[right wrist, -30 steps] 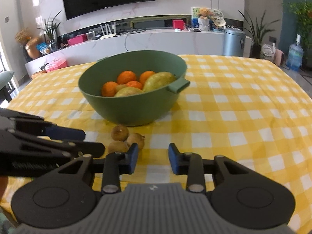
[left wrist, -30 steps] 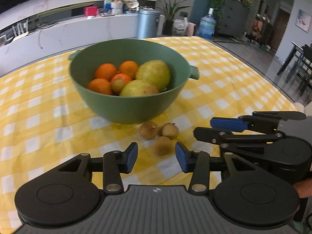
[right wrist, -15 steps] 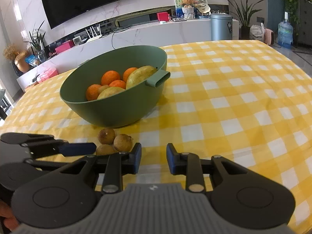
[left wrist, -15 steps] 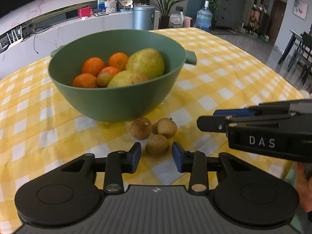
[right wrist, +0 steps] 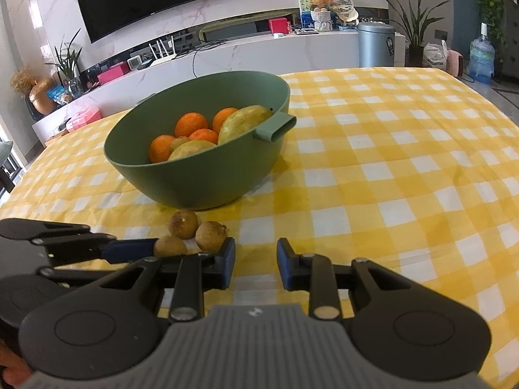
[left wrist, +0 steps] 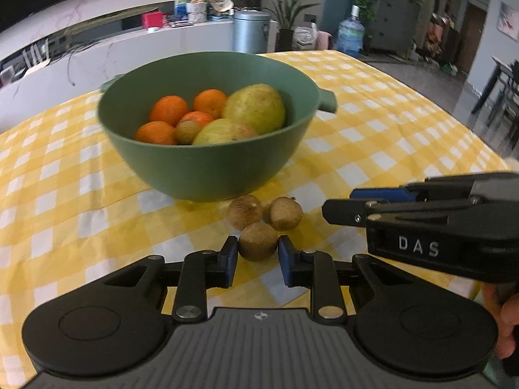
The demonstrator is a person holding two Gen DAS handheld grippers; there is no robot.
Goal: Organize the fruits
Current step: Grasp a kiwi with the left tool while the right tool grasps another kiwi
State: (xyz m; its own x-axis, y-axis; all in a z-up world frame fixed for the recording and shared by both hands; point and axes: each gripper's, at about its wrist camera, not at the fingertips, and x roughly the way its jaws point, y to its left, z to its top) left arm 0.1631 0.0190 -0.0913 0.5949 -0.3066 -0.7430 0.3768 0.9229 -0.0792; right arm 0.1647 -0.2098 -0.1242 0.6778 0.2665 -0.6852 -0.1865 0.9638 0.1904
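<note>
A round sage-green plastic bowl with side handles (left wrist: 211, 162) is seen in the upper middle of the left wrist view, set on a yellow-and-white checked tablecloth (left wrist: 373, 136). Inside it, four orange mandarins (left wrist: 168, 108), two large yellow-green pears (left wrist: 256, 107) and one small brown fruit (left wrist: 187, 130) are already gathered, so most of the sorting is judged done.

Three small brown round fruits remain on the cloth just below the bowl, clustered and apparently touching. The nearest small brown fruit (left wrist: 258, 241) sits at lower centre, framed by the blue-padded black left gripper (left wrist: 256, 254); the pads are drawn in to either side of it and appear to touch or nearly touch its skin, though a firm pinch cannot be confirmed and the fruit is not yet lifted. The two other brown fruits (left wrist: 245, 211) lie just behind it, towards the bowl.

The blue-padded black right gripper (right wrist: 254, 262) is shown at lower centre of its own view, its fingers spread with only cloth between them, just right of the cluster.

By this reading, three fruits are left to be moved into the bowl.
</note>
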